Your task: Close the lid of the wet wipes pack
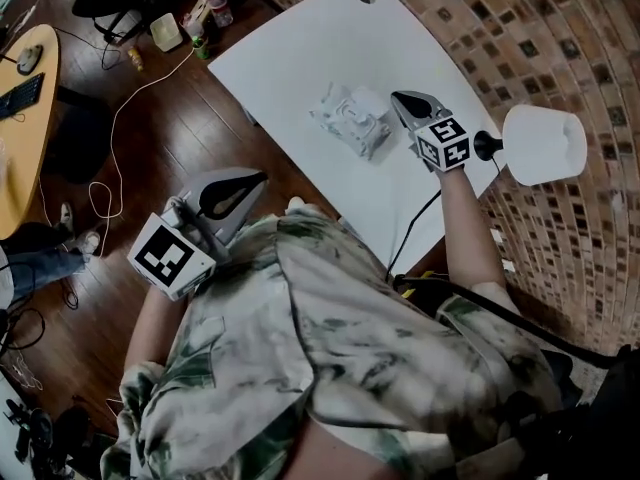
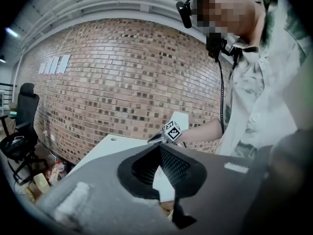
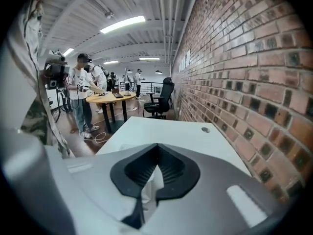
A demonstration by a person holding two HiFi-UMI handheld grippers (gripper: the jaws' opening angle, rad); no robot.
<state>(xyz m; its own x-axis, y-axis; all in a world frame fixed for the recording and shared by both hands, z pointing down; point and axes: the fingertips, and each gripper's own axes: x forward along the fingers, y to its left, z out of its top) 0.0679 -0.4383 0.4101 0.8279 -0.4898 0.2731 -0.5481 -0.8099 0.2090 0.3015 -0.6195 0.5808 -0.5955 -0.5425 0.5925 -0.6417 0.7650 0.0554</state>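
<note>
So the wet wipes pack [image 1: 351,118] is sitting roughly in the middle of the white table [image 1: 300,53], a crumpled white bundle, and from where I stand I honestly can't tell how the lid lies. The right gripper [image 1: 396,96] is out over the table with its tip just beside the pack's right edge; whether it's actually touching is too close to call. In the right gripper view its jaws are pressed together at the tips [image 3: 157,146] with nothing pinched between them, just something white showing through the gap lower down.

The left gripper [image 1: 262,176] is nowhere near it. It hangs off the table's near edge, over the wooden floor [image 1: 150,158], close to the person's patterned shirt [image 1: 340,338]. Same story there: the fingers are clenched tip to tip [image 2: 159,146] and empty, with the table showing behind them.

Other stuff: a lamp [image 1: 543,144] with a white shade at the table's right end against the brick wall [image 1: 560,28], a few bottles [image 1: 205,18] and cables on the floor, and an office chair [image 3: 160,100] further back in the room
</note>
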